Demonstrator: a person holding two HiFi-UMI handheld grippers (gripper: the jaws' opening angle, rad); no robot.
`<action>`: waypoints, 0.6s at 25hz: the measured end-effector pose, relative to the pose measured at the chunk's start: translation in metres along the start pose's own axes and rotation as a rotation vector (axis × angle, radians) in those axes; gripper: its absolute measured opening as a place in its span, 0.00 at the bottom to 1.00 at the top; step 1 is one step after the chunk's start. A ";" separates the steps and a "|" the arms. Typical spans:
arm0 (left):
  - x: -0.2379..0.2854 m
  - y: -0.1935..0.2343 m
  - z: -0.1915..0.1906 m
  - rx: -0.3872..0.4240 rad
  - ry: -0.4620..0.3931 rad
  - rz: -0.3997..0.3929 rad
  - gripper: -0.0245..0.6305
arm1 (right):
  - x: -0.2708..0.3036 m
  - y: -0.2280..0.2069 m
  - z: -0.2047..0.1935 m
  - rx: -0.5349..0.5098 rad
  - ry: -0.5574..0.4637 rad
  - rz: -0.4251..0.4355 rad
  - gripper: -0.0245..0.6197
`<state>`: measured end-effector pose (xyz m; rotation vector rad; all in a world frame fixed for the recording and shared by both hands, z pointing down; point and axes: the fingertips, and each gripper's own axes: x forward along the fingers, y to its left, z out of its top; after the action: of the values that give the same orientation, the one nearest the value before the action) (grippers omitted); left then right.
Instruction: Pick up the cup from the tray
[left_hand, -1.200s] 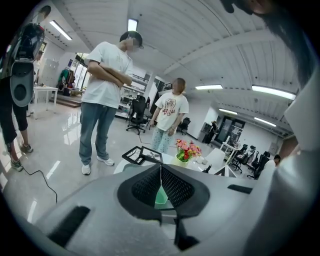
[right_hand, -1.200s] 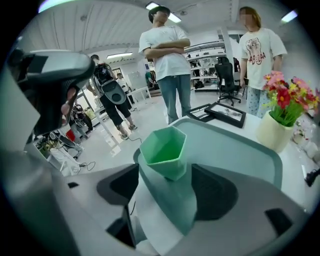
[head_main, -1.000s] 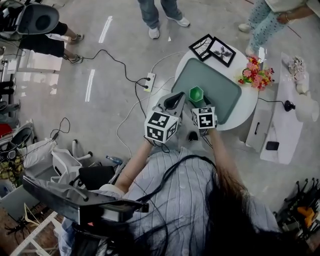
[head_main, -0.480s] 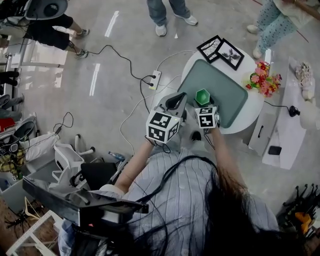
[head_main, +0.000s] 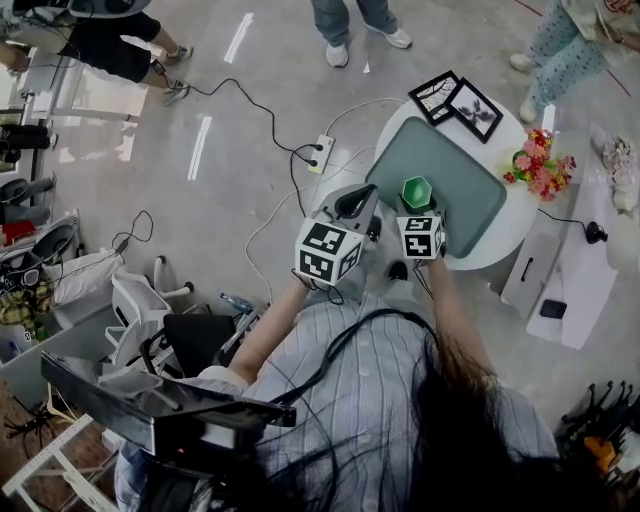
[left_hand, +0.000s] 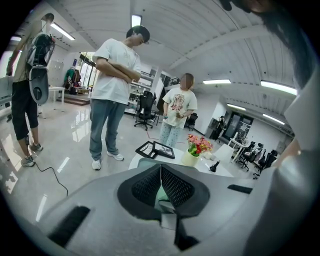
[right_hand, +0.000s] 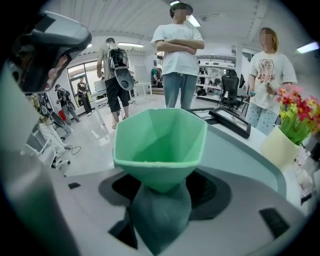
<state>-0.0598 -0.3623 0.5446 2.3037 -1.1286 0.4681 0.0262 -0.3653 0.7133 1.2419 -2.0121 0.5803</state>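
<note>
Cup (right_hand: 160, 142) within right tool (right_hand: 159, 195) — apparently just above tray (head_main: 472, 188).

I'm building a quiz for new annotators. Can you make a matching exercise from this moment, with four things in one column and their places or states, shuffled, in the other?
Things:
1. cup
2. left gripper
3. picture frames
4. flowers

Places or states:
A. jaws together, nothing between them
B. lying beyond the far end of the tray
C. held between the jaws of the right gripper
D. beside the tray, to its right in the head view

Pairs: 1-C, 2-A, 3-B, 4-D
</note>
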 end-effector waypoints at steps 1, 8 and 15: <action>-0.001 0.000 0.000 0.001 0.000 0.001 0.06 | -0.001 0.001 0.000 -0.005 0.003 0.006 0.49; -0.004 -0.008 -0.001 0.008 -0.003 -0.004 0.06 | -0.011 0.006 0.009 -0.003 -0.033 0.027 0.49; -0.005 -0.023 -0.002 0.022 -0.014 -0.017 0.06 | -0.035 0.006 0.028 -0.040 -0.108 0.033 0.49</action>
<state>-0.0445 -0.3459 0.5365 2.3371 -1.1149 0.4613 0.0221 -0.3616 0.6685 1.2423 -2.1261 0.4961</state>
